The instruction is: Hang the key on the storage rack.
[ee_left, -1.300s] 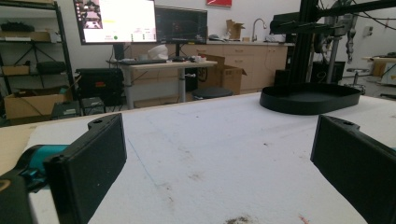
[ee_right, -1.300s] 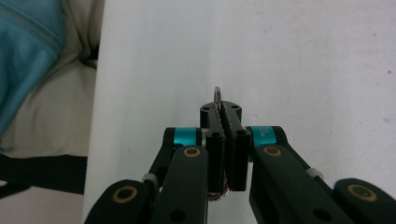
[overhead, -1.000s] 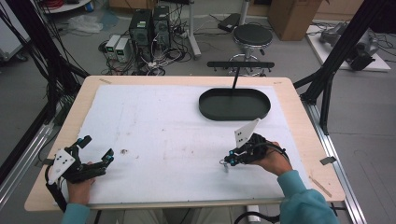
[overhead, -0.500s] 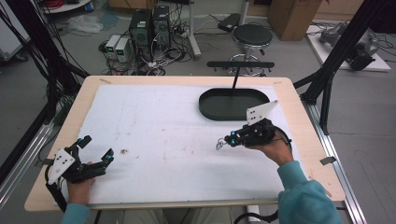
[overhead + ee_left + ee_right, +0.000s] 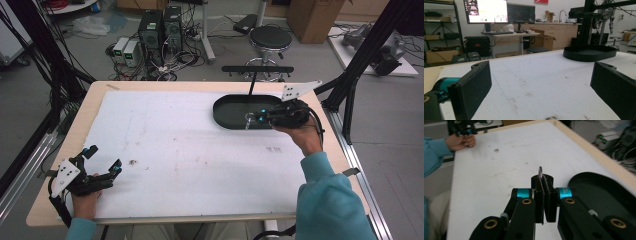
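Left gripper (image 5: 102,161): rests low at the near left corner of the table (image 5: 65,150), held by the left hand (image 5: 85,202). Jaws spread wide, nothing between them; in the left gripper view the bare white cover (image 5: 541,82) lies in the gap, with a small dark smudge (image 5: 552,117) just ahead of the jaws.

Black oval tray (image 5: 235,112): shallow, dark, on the far right part of the white cover, well beyond the left gripper's jaws. A thin black post (image 5: 251,85) rises behind it, carrying a crossbar (image 5: 257,69). Contents of the tray cannot be made out.

Right gripper (image 5: 252,119): held by the right hand (image 5: 300,132), teal sleeve (image 5: 330,200) behind it, raised over the near rim of the tray and pointing left. Jaws pressed together on a small metal ring (image 5: 540,172), which stands up from the jaw tips; a short black cylinder (image 5: 542,180) sits just past the tips. In the right gripper view the tray lies to the right of the jaws.
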Demonstrator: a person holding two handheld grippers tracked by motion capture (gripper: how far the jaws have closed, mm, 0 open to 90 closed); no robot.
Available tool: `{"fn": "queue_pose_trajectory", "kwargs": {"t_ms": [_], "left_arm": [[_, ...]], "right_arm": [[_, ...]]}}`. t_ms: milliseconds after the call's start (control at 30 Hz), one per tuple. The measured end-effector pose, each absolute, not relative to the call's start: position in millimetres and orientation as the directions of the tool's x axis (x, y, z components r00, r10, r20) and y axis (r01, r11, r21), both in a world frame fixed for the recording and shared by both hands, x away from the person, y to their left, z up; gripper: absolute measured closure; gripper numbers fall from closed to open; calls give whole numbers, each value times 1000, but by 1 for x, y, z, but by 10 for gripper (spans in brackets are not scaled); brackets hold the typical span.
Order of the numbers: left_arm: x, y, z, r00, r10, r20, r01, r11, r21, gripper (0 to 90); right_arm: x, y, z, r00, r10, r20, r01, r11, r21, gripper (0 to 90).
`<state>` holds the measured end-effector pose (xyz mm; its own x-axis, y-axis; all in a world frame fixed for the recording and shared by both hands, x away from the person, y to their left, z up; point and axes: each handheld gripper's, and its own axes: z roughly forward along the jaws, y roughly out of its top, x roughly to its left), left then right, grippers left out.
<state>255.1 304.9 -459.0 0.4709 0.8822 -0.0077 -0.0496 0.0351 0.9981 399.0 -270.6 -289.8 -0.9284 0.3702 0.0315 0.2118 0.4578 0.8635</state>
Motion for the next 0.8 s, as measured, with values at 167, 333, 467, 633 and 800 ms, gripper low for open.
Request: {"fn": "queue_pose_trajectory", "kwargs": {"t_ms": [167, 333, 467, 633, 800], "left_arm": [[255, 305, -459, 471, 882, -9, -50, 37, 998, 38], [255, 305, -459, 472, 882, -6, -50, 34, 998, 39], [255, 305, -459, 470, 882, -8, -49, 36, 998, 38], [255, 305, -459, 471, 882, -9, -46, 35, 998, 38], [256, 305, -459, 472, 882, -11, -44, 36, 998, 38]], "right_arm": [[413, -278, -278, -910, 413, 19, 217, 438, 873, 891], [425, -284, -266, -897, 442, 2, 217, 435, 874, 891], [438, -289, -258, -886, 464, -1, 225, 430, 875, 891], [455, -295, -250, -865, 502, -12, 243, 438, 866, 891], [469, -299, -248, -847, 531, -4, 268, 435, 860, 892]]}}
